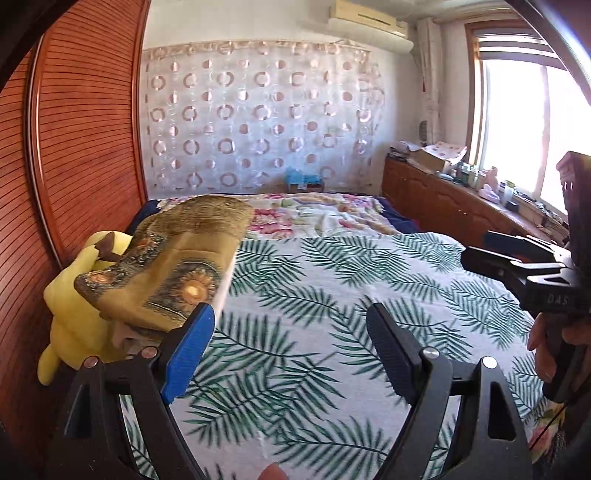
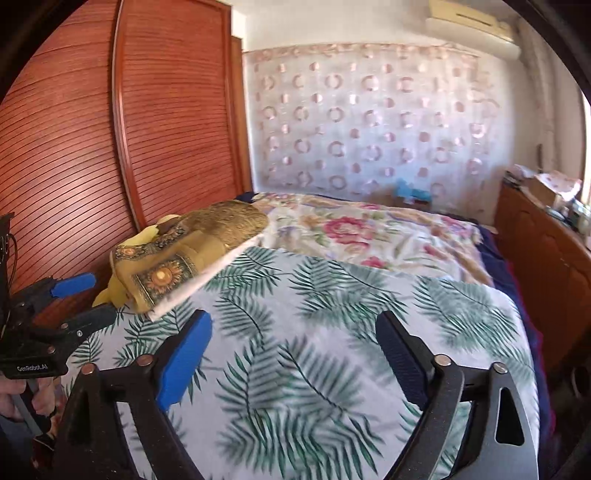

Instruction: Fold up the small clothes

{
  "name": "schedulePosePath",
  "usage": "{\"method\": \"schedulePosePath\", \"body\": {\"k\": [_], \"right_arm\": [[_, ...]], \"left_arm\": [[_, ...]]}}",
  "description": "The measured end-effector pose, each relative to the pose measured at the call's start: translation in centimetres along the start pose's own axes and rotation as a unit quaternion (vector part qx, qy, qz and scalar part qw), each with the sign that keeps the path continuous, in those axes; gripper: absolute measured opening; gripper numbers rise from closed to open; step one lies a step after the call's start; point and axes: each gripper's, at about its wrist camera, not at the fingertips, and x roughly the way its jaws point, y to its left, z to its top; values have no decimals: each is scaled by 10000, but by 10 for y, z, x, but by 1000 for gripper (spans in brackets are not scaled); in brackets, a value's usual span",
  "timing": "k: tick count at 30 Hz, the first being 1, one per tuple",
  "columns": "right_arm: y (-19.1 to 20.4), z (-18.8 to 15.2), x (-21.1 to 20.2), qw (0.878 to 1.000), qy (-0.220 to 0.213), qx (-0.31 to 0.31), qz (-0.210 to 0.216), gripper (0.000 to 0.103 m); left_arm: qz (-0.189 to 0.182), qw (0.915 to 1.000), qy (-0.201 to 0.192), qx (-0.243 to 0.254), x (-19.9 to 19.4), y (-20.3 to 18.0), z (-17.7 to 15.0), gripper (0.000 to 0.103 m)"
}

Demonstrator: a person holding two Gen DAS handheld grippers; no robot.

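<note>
Home bedroom: bed (image 1: pixel 332 295), wardrobe (image 1: pixel 92 129), curtain (image 1: pixel 258 122).

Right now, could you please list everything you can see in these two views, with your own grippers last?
folded cloth: one, tan with sunflower print, left edge of bed, lying on the toy
plush toy: one, yellow, under the cloth, beside the wardrobe
leaf sheet: one, white with green leaves, near part of bed
floral quilt: one, pink and cream, far part of bed
wardrobe: one, reddish slatted wood, left of bed
curtain: one, sheer with pink rings, back wall
air conditioner: one, cream, above curtain
cabinet: one, brown, cluttered top, under window
left gripper: open, nothing between its fingers
right gripper: open, nothing between its fingers
</note>
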Motion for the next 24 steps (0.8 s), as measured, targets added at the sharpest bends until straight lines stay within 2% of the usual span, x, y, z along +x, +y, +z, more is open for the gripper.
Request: {"method": "schedulePosePath", "body": {"k": [7,10,15,24], "right_arm": [[8,-19,-57,9982,-195,301,-471,95],[12,-21,-78,9972,-305,434,-520,95],[27,-25,-109,9938,-527,469,-857,95],[46,-37,-145,9897,-867,585,-980,95]], "left_arm": [[-87,9999,-87,62,-23,-27,-1,85],[-133,9998,-134,31,-33,-36,5,85],[-31,9995,-311,105,-50,-48,17,85],[78,9982,-585,128,-82,-55,29,85]]}}
